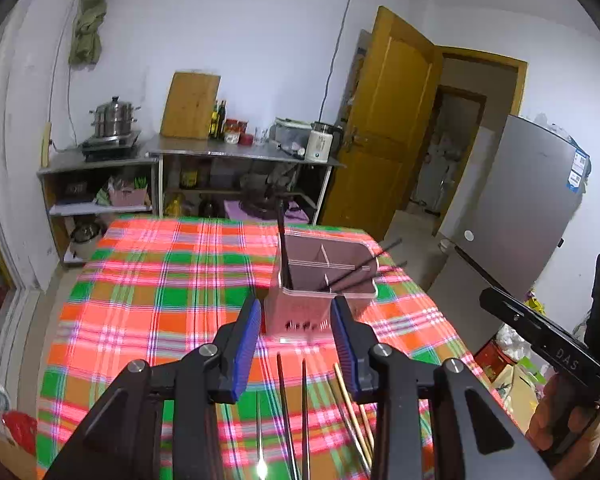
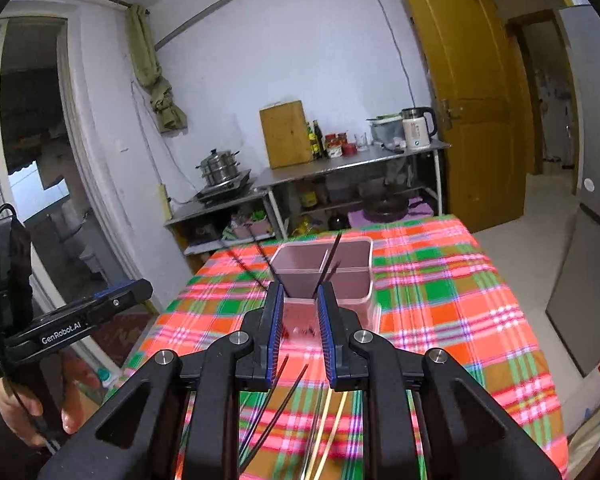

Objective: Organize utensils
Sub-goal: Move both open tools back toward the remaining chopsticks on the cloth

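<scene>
Plaid tablecloth (image 1: 148,280), pink utensil holder (image 1: 320,300), loose chopsticks (image 1: 284,408)

My left tongs (image 1: 296,320) cover the lower corners of the pink holder (image 1: 324,280). The loose chopsticks (image 1: 288,412) run off the bottom edge, their near ends cut away. From my right tongs (image 2: 299,308), the holder's front wall is largely screened. The surface (image 2: 480,300) is smeared with motion blur. Items on the far shelves (image 1: 132,194) are too small to identify.
</scene>
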`<action>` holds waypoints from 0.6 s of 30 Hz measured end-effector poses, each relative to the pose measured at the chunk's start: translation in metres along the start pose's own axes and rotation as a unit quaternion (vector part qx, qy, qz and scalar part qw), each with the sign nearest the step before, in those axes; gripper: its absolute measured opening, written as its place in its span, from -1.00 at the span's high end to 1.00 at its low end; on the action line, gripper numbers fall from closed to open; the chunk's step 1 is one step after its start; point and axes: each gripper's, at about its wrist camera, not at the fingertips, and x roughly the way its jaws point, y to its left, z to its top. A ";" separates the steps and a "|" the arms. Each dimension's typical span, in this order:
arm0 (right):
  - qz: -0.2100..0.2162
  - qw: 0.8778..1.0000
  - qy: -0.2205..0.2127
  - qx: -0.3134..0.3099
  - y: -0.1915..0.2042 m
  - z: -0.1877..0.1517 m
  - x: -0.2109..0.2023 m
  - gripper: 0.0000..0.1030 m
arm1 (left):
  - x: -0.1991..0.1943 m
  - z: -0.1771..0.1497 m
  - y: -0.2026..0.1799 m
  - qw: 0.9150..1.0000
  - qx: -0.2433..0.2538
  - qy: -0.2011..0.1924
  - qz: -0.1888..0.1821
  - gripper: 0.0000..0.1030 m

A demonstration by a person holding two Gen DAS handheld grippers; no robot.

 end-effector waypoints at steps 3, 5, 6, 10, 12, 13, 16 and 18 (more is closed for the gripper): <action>-0.001 1.000 0.011 0.003 -0.001 -0.018 -0.005 0.65 | -0.005 -0.020 0.006 1.000 -0.008 0.004 0.006 0.30; 0.000 1.000 0.022 0.008 -0.004 -0.029 -0.006 0.65 | -0.006 -0.031 0.011 1.000 -0.017 0.007 0.003 0.30; 0.001 1.000 0.029 0.009 -0.004 -0.036 -0.006 0.65 | -0.006 -0.035 0.015 1.000 -0.022 0.011 0.004 0.30; 0.004 0.999 0.046 0.012 -0.005 -0.057 -0.007 0.65 | -0.009 -0.061 0.023 0.999 -0.027 0.013 0.017 0.30; 0.004 0.998 0.058 0.015 -0.005 -0.066 -0.004 0.65 | -0.007 -0.073 0.028 0.999 -0.033 0.025 0.013 0.30; 0.005 0.998 0.065 0.016 -0.006 -0.070 -0.003 0.65 | -0.005 -0.076 0.031 0.999 -0.035 0.032 0.017 0.30; 0.005 0.997 0.081 0.016 -0.006 -0.082 0.002 0.65 | 0.004 -0.087 0.035 0.998 -0.036 0.049 0.029 0.30; 0.010 0.995 0.094 0.016 -0.006 -0.088 0.007 0.65 | 0.011 -0.095 0.034 0.997 -0.030 0.063 0.034 0.31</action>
